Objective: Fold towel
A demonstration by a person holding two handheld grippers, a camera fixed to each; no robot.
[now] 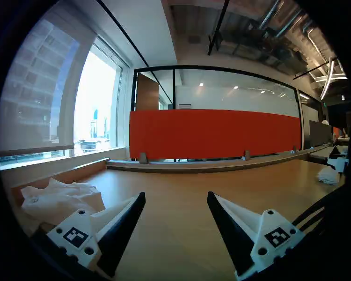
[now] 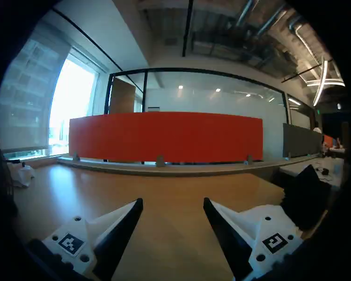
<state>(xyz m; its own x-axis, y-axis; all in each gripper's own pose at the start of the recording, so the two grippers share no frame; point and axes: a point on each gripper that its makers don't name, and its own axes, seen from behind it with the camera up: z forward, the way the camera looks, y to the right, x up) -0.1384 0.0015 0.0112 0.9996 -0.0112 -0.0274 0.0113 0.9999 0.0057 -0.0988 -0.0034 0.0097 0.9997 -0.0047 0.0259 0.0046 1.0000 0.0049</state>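
Both the left claw (image 1: 175,202) and right claw (image 2: 172,205) are being held open over the tabletop (image 1: 189,180); towel (image 1: 58,199) crumpled near-left.

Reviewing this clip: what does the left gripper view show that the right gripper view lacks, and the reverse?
Left gripper view: a crumpled white towel on the table beside the open left gripper, plus another white cloth at far right. Right gripper view: a dark object, too shadowed to identify, beside the open right gripper. Shared: the wooden table, the red divider panel and the bright window.
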